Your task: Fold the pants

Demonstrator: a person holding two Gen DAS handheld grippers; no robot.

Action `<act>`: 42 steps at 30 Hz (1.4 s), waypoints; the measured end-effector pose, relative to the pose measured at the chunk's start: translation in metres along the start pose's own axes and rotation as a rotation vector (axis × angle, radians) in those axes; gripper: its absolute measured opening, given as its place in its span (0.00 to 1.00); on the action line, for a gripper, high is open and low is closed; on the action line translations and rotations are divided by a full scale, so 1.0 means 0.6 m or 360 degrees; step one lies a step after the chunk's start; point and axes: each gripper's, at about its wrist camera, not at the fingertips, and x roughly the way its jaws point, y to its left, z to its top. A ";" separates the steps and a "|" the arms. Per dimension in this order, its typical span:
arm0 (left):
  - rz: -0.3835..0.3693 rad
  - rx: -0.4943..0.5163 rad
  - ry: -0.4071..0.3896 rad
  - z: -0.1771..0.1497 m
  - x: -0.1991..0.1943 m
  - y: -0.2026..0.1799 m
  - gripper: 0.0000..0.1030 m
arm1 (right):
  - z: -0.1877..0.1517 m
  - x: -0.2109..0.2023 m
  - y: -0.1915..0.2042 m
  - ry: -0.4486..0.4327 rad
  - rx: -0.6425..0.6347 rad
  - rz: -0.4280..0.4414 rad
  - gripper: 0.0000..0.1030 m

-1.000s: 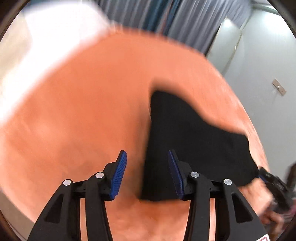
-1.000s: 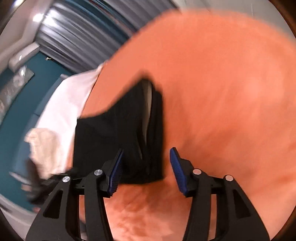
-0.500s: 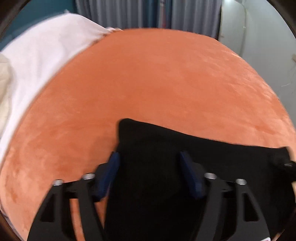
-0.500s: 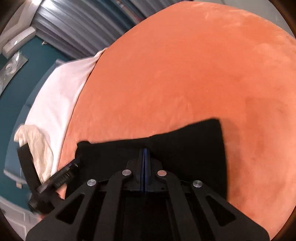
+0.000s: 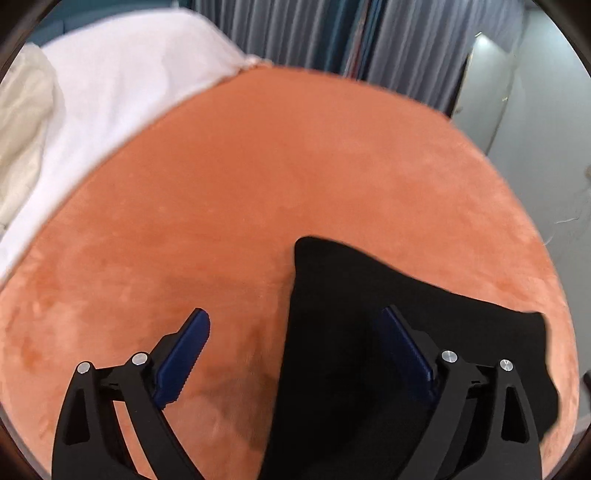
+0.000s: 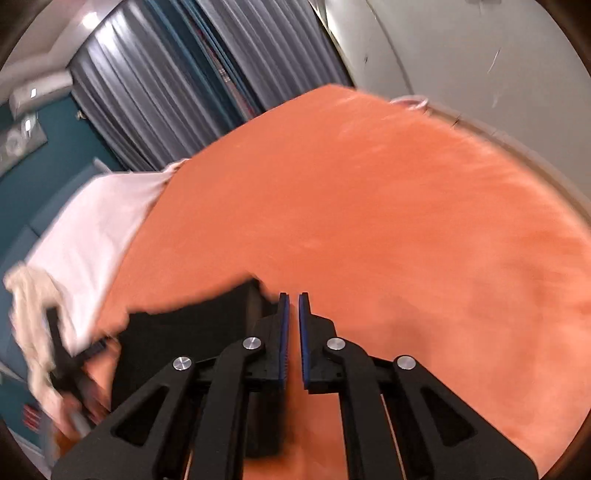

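The black pants (image 5: 351, 332) lie folded into a compact block on the orange blanket (image 5: 258, 177). My left gripper (image 5: 295, 332) is open, its blue pads wide apart over the pants' left edge, with nothing between them. In the right wrist view the pants (image 6: 192, 332) lie to the left of my right gripper (image 6: 293, 306). Its pads stand almost together with a narrow gap, and nothing shows between them. The other gripper (image 6: 74, 354) shows blurred at the pants' left end.
A white sheet (image 5: 122, 81) and a cream pillow (image 5: 22, 122) lie at the bed's far left. Grey curtains (image 5: 332, 33) hang beyond the bed. A pale wall (image 5: 535, 129) stands to the right.
My left gripper has shifted left and opened wider over the pants' edge. My right gripper has come off the pants, moved right, and its pads have parted slightly.
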 end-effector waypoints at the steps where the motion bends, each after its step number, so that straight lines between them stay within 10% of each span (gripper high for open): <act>1: -0.0026 0.0018 -0.0025 -0.009 -0.027 -0.006 0.88 | -0.024 -0.022 -0.010 0.0012 -0.0070 -0.0060 0.06; 7: 0.0110 0.0217 0.0058 -0.109 -0.043 -0.056 0.90 | -0.135 -0.014 0.016 0.0099 -0.0365 0.0002 0.05; 12: 0.0081 0.0087 0.0157 -0.140 0.001 -0.035 0.95 | -0.159 0.031 0.050 0.0141 -0.0482 0.0050 0.00; 19: 0.0077 0.0170 0.0074 -0.124 -0.046 -0.039 0.91 | -0.103 0.005 -0.040 0.0132 -0.0104 -0.0028 0.05; 24: 0.0127 0.0196 0.0110 -0.149 -0.045 -0.036 0.91 | -0.017 0.007 0.137 0.0113 -0.0371 0.0362 0.07; 28: -0.0011 0.0034 0.0240 -0.170 -0.017 -0.011 0.92 | 0.007 0.142 0.341 0.0418 -0.0675 0.0659 0.07; 35: -0.0047 0.0097 0.0207 -0.176 -0.007 -0.005 0.95 | -0.082 0.408 0.525 0.0941 -0.0938 0.0575 0.00; 42: -0.0108 0.0110 0.0207 -0.181 0.001 0.003 0.95 | -0.032 0.407 0.514 0.0665 -0.0760 0.0508 0.03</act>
